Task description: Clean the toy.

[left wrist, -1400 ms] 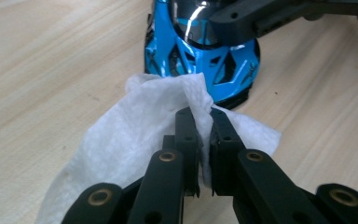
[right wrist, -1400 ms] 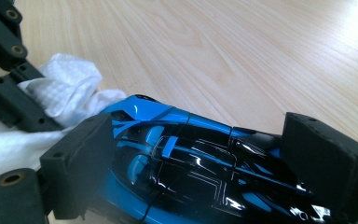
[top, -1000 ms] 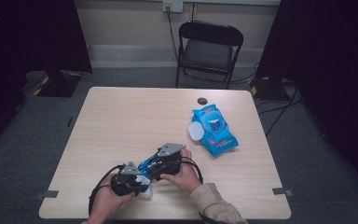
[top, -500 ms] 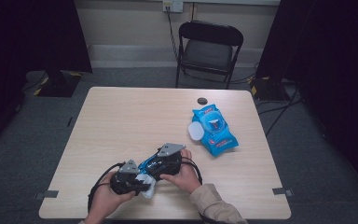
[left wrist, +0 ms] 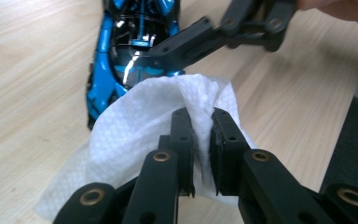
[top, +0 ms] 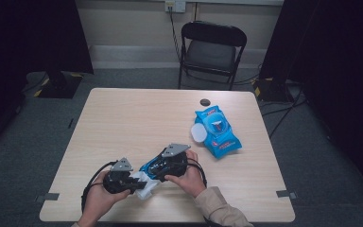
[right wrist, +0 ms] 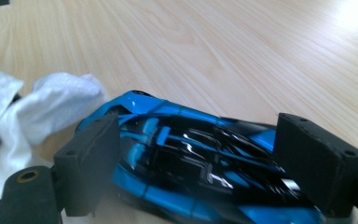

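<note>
Toy car (right wrist: 200, 172), blue and black, lies near the front edge of the table (top: 137, 118), straddled across its width by the right claw (right wrist: 198, 163). That claw's jaws have just been closing a little around the car; the pads look to be at its sides, though whether they press firmly is hard to tell. The left claw (left wrist: 201, 140) is pinched tight on a folded white wipe (left wrist: 135, 126), which sits against one end of the car.

The main risk, as I judge it, is the car slipping. Its glossy body gives the pads little bite, so a hard rub from the wipe could push it out of the hold or spin it sideways, and with the edge of the table close it could roll off. The wipe is held by one thin fold, so dragging it could pull it free. The two claws work close together and may knock each other. A blue wipes pack (top: 216, 131) lies well apart, out of harm's way.
</note>
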A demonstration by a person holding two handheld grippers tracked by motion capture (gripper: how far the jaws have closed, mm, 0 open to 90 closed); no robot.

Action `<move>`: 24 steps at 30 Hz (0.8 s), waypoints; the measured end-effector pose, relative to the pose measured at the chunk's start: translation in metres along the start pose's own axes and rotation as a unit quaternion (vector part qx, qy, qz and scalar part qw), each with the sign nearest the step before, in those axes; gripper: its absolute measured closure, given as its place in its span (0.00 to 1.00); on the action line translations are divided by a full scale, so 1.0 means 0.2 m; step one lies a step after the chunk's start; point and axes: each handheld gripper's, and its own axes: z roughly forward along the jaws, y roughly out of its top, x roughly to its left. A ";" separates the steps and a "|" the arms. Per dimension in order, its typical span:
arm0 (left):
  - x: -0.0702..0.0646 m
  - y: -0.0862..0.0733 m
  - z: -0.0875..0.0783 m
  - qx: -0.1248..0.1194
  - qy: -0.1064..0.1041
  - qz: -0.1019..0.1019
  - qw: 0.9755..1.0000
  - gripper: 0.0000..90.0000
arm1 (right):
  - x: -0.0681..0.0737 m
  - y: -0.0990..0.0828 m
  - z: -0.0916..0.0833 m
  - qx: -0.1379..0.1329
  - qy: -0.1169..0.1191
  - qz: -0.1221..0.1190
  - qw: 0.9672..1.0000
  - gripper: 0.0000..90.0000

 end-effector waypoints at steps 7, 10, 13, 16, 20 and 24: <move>0.03 0.00 -0.02 -0.005 0.004 -0.009 1.000 0.89 | -0.02 -0.04 -0.06 -0.001 -0.010 0.022 1.000 0.18; 0.04 0.00 -0.03 -0.007 0.007 -0.014 1.000 0.89 | -0.02 -0.07 -0.05 0.002 -0.011 0.028 1.000 0.18; 0.05 0.00 -0.03 -0.009 0.010 -0.014 1.000 0.89 | -0.01 -0.07 -0.05 0.001 -0.014 0.021 1.000 0.18; 0.06 0.00 -0.05 -0.015 0.014 -0.019 1.000 0.88 | 0.00 -0.07 -0.04 0.007 -0.024 0.008 1.000 0.18; 0.08 0.01 -0.08 -0.022 0.019 -0.023 0.999 0.88 | 0.00 -0.08 -0.04 0.002 -0.028 0.009 1.000 0.18; 0.11 0.00 -0.10 -0.027 0.026 -0.032 0.999 0.88 | 0.01 -0.07 -0.04 0.004 -0.033 0.011 0.999 0.18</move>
